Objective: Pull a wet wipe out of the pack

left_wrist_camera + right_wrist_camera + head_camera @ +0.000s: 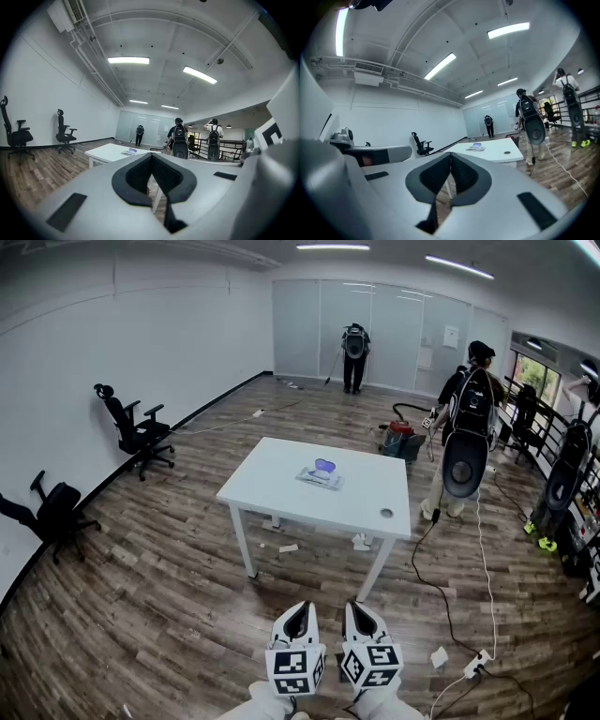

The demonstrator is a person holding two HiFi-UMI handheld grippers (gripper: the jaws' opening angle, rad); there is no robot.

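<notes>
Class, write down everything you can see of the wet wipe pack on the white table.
The wet wipe pack is a flat, pale, soft-looking packet with a blue-purple oval lid on top. It lies flat near the middle of the white table, touching only the tabletop. Whether the lid is open, or a wipe sticks out, is too small to tell. The left hand-held gripper and right hand-held gripper are well short of the table, jaws together, so nothing holds the pack.
</notes>
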